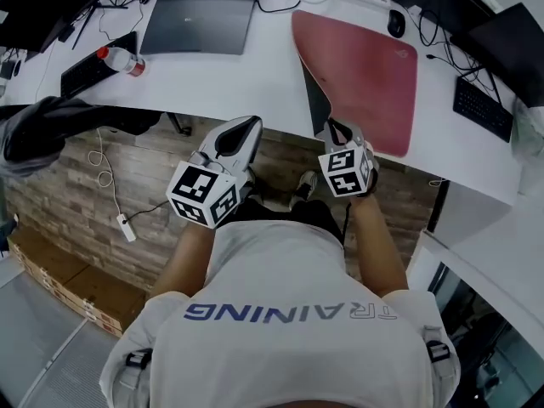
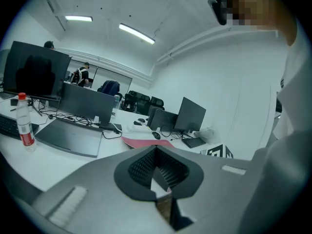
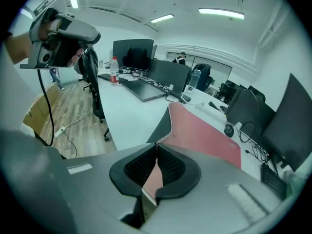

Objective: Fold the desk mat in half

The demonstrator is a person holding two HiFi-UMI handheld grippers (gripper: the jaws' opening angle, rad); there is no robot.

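The red desk mat (image 1: 361, 70) lies on the white desk (image 1: 229, 83), to the right of centre. Its near left corner is lifted off the desk, so the dark underside (image 1: 316, 100) shows. My right gripper (image 1: 337, 134) is shut on that corner at the desk's front edge; in the right gripper view the mat (image 3: 204, 135) runs away from the closed jaws (image 3: 157, 144). My left gripper (image 1: 246, 127) hovers just off the front edge, left of the mat, shut with nothing in it (image 2: 156, 149). The mat (image 2: 141, 141) shows beyond it.
A closed grey laptop (image 1: 200, 19) sits at the back left, a water bottle (image 1: 123, 60) and a black keyboard (image 1: 93, 73) further left. A mouse (image 1: 396, 24) lies past the mat's far corner, another keyboard (image 1: 482, 109) to the right. A chair (image 1: 51, 126) stands at left.
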